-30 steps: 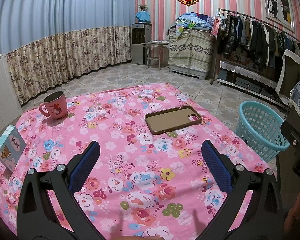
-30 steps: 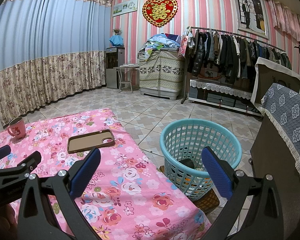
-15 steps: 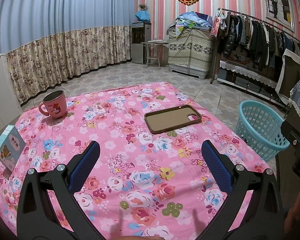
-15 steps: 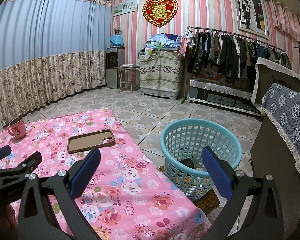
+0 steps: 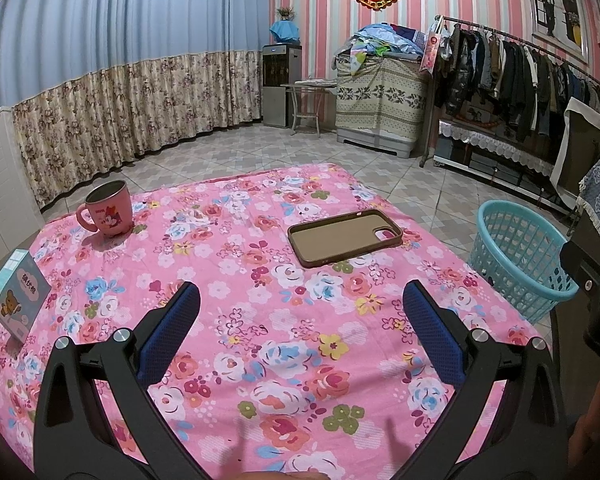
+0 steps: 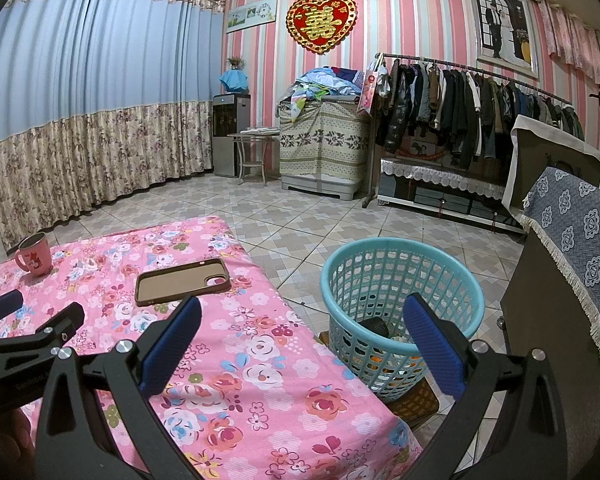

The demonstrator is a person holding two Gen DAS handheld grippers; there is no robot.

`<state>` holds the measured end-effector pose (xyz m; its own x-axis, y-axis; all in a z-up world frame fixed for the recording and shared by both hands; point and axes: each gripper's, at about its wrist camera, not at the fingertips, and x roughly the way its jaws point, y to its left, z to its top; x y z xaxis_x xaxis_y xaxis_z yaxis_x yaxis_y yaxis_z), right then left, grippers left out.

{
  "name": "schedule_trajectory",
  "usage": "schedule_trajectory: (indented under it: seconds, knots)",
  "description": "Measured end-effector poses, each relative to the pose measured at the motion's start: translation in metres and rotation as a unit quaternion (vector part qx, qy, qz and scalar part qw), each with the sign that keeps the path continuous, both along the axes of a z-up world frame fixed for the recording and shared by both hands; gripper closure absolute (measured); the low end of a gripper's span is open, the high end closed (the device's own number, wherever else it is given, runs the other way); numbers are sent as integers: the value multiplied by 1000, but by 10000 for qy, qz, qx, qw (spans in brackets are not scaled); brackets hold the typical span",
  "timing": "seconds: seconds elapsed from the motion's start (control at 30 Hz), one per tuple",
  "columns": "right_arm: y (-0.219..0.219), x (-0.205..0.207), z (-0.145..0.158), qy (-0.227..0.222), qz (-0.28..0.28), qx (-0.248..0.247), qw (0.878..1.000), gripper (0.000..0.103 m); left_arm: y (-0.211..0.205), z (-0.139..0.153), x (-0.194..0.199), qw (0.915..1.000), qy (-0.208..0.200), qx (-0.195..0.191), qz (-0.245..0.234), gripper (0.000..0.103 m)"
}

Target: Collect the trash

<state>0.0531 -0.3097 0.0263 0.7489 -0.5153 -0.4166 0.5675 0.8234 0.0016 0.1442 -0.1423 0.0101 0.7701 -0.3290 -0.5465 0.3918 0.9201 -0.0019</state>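
A teal plastic basket stands on the floor beside the table's right edge, with a dark item and some scraps at its bottom. The same basket shows at the right of the left wrist view. My left gripper hovers open above the pink floral tablecloth, nothing between its blue pads. My right gripper is open too, held over the table's right edge, its right finger in front of the basket. The left gripper also appears at the far left of the right wrist view.
On the table lie a brown phone case, a pink mug at the back left, and a small blue carton at the left edge. A dark cabinet with a blue cloth stands right of the basket. Tiled floor stretches beyond.
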Motion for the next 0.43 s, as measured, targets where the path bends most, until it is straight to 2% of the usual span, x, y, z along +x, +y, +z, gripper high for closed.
schedule_trajectory:
  seconds: [0.43]
  knots:
    - [1, 0, 0, -1, -4, -5, 10000, 4, 3, -5, 1, 10000, 43, -47, -6, 5]
